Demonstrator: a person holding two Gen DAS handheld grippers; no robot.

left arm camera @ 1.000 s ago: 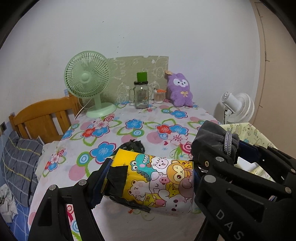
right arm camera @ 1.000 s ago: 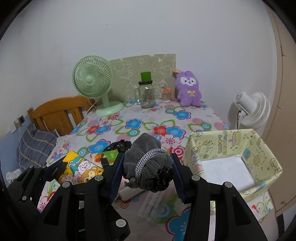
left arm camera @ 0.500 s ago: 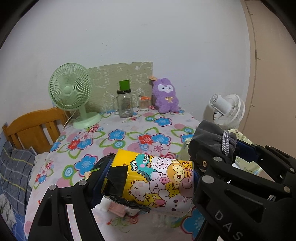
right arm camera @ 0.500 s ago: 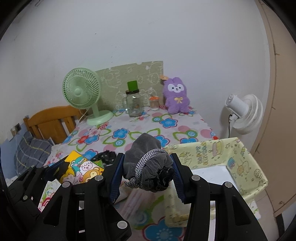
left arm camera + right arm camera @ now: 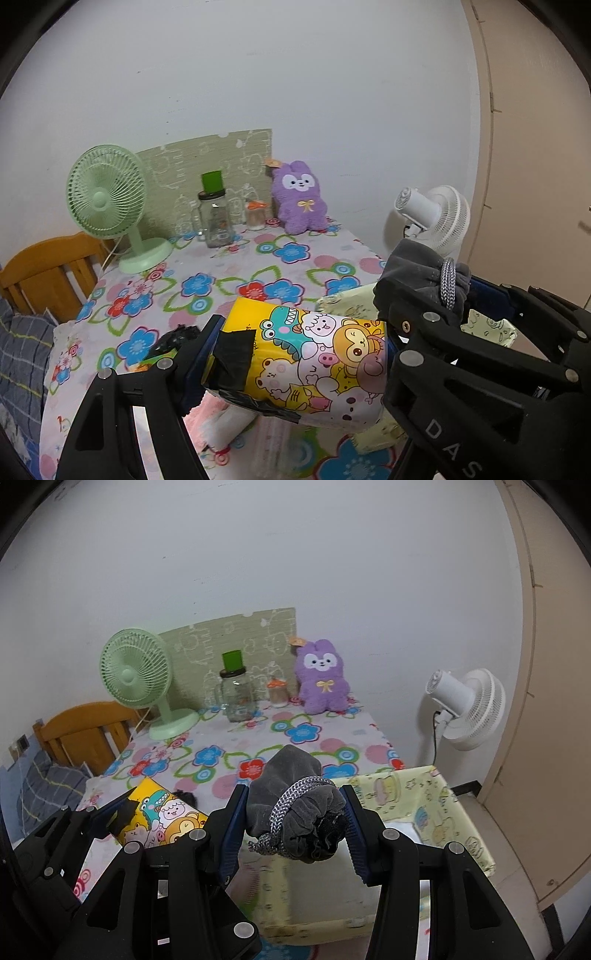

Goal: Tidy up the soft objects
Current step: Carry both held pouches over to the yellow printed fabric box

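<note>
While both grippers hold a soft item in the air, nothing shows as stowed yet: the white floor of the pale yellow fabric bin (image 5: 424, 794) looks bare where it can be seen, so the task reads as early to midway. The left gripper (image 5: 295, 354) stands fairly wide, its jaws pressed on the two ends of a yellow cartoon-print pack (image 5: 310, 365) with black tape on its left end. The right gripper (image 5: 293, 819) is about half closed, clamped on a grey drawstring pouch (image 5: 295, 808) with its corded neck toward the camera. In the right wrist view the pouch hangs over the near left part of the bin, and the pack is just left of the bin.

Judged from this, what is left is dropping both items in, then fetching the pink fluffy cloth (image 5: 218, 410) and a small black bundle (image 5: 173, 339) lying under and beside the pack on the flowered tablecloth (image 5: 229, 262).

The bin sits at the table's near right corner, its right wall close to the edge. Space above it is open. A green fan (image 5: 140, 686), a glass jar (image 5: 236, 694) and a purple plush rabbit (image 5: 323, 679) stand far back, well apart; a white fan (image 5: 465, 705) stands off the table's right.
</note>
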